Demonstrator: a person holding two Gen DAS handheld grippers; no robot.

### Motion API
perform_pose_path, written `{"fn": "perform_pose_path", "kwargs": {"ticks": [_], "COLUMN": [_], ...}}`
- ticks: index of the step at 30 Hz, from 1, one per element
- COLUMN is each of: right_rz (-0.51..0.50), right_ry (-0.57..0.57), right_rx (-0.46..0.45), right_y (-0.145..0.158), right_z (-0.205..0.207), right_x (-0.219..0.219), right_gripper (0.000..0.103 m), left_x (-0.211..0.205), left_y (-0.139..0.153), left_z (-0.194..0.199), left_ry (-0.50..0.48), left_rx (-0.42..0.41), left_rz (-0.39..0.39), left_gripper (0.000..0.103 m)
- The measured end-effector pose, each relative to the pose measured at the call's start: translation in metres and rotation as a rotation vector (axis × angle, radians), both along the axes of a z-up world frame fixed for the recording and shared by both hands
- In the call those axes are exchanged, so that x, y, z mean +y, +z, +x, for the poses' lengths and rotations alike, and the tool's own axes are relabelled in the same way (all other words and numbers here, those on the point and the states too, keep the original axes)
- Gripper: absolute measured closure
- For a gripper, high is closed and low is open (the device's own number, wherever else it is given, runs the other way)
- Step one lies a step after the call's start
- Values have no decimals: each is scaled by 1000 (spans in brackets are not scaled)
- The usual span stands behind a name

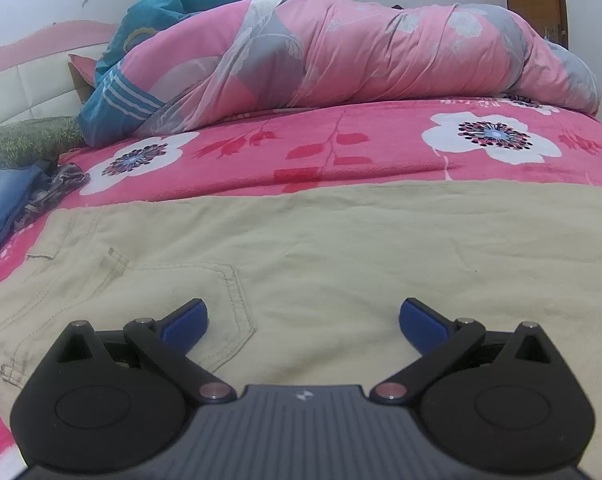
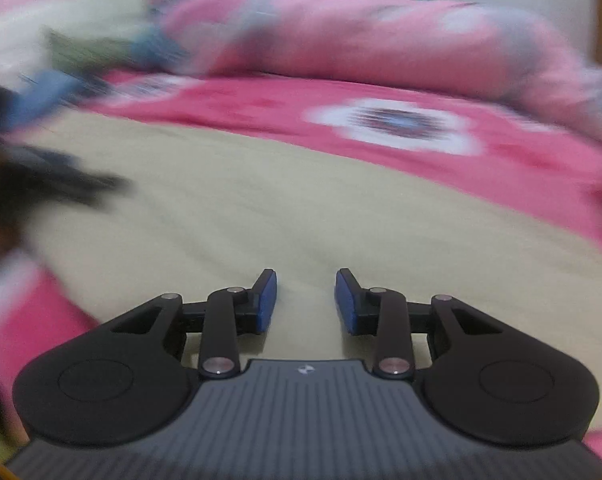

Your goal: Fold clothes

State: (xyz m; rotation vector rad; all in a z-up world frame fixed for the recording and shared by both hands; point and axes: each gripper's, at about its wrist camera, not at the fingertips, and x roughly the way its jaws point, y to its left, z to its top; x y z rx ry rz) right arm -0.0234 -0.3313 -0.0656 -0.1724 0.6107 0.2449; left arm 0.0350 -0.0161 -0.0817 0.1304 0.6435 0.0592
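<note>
Beige trousers [image 1: 321, 248] lie spread flat on the pink flowered blanket [image 1: 381, 148], a back pocket [image 1: 205, 300] showing near the left fingers. My left gripper [image 1: 303, 320] hovers just over the trousers, its jaws wide open with only cloth beneath. In the blurred right wrist view the same beige trousers [image 2: 261, 208] fill the middle. My right gripper [image 2: 305, 300] sits low above them, its blue pads apart by a narrow gap with nothing pinched between them. A dark blurred shape [image 2: 41, 188] at the left edge of that view looks like the other gripper.
A rolled pink and grey quilt [image 1: 361, 52] with a teal cover [image 1: 141, 80] lies along the far side of the bed. Blue and patterned clothes [image 1: 21, 204] are heaped at the left edge. A white padded headboard [image 1: 21, 88] stands at the far left.
</note>
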Motion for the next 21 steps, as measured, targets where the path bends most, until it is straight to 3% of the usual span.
{"fn": "perform_pose_path", "kwargs": {"ticks": [1,4,6,7,9,12,18,21], "right_rz": [-5,81,114,126,133,158,182,131], "right_ry": [-61,-292,-414,-410,-353,-186,105,102], "right_rx": [1,31,42,40,16,-25,-15,30], "right_y": [-1,4,10,14,24,34,20,1], "right_z": [-1,0,0,-2,-4,5,34,44], "right_x": [-24,-104,-131,-131,-114,-54,63,58], "right_gripper": [62,62,63,62,62,63,65,66], "left_x": [0,0,0,0,0,1,1,1], "left_y": [0,0,0,0,-1,-2,-2,-3], "left_z": [0,0,1,0,0,0,0,-1], "left_ry": [0,0,-1,-1,-1,-2,-3,-4], "left_rx": [0,2,1,0,-4,-8,-13,-17], "left_rz": [-1,-2,-2,-3,-4,-6,-10,-11], "left_gripper": [0,0,0,0,0,0,0,0]}}
